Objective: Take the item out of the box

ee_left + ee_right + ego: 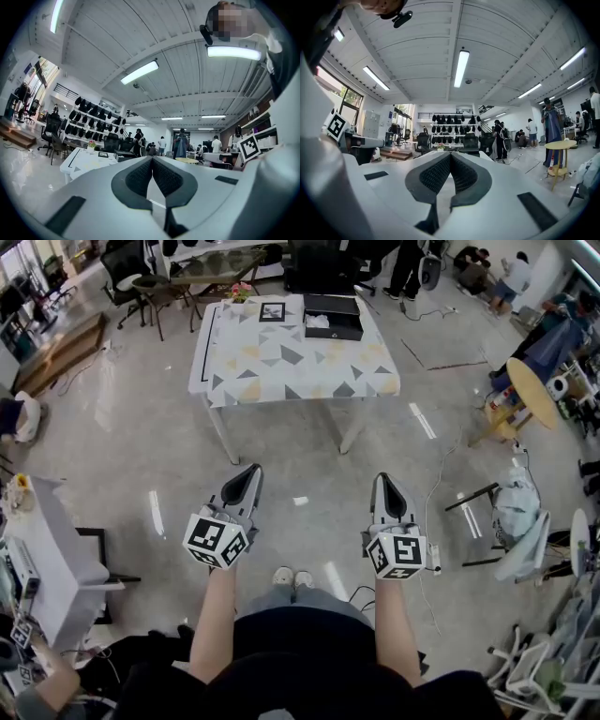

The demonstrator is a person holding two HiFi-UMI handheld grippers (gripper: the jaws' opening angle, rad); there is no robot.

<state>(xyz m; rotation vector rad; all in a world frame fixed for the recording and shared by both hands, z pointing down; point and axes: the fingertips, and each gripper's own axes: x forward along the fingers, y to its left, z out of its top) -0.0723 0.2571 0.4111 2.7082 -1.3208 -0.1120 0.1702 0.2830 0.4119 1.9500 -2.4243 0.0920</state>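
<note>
A black open box (334, 317) lies on the far right part of a table (281, 367) with a grey-and-yellow triangle cloth, several steps ahead of me. Something pale shows inside it; I cannot make out what. My left gripper (253, 471) and right gripper (384, 480) are held side by side at waist height over the floor, well short of the table. Both point toward it, jaw tips touching, nothing between them. In the left gripper view the left gripper (152, 159) is shut, with the table (86, 159) low at left. The right gripper (450, 154) is shut in its own view too.
A square marker card (272, 311) and a small flower pot (241, 291) sit on the table. Office chairs (127, 277) stand at the back left, a round wooden table (532, 393) and a folding chair (511, 521) at right, a white cabinet (47, 559) at left. People work at the far right.
</note>
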